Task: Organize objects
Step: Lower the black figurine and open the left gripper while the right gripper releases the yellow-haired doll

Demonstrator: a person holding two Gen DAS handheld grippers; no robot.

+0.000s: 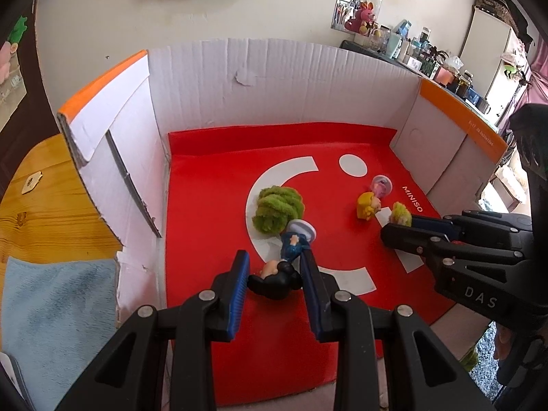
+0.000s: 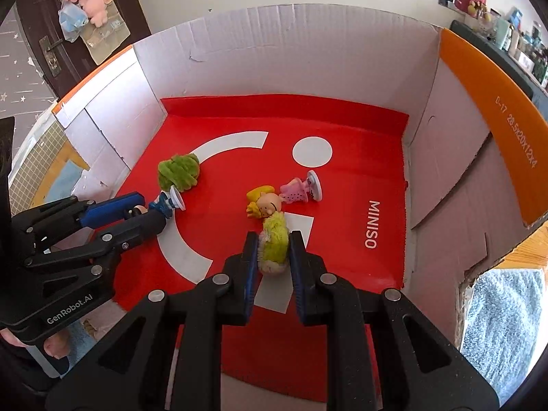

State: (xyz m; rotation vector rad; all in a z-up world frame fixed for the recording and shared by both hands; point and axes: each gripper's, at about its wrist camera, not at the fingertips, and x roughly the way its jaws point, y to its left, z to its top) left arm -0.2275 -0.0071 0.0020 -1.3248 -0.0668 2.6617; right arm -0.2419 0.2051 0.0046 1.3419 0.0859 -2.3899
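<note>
A blue and black mouse figurine lies on the red mat inside the cardboard box. My left gripper has its jaws around the figurine's black head with a gap on the left side; it also shows in the right wrist view. My right gripper is shut on a small yellow-green plush, seen in the left wrist view. A green plush lies beside the mouse figurine's base. A yellow-haired doll in a pink dress lies mid-mat.
The cardboard box has white walls and orange flaps on three sides. A wooden table with a light blue towel lies to the left. A cluttered shelf stands behind.
</note>
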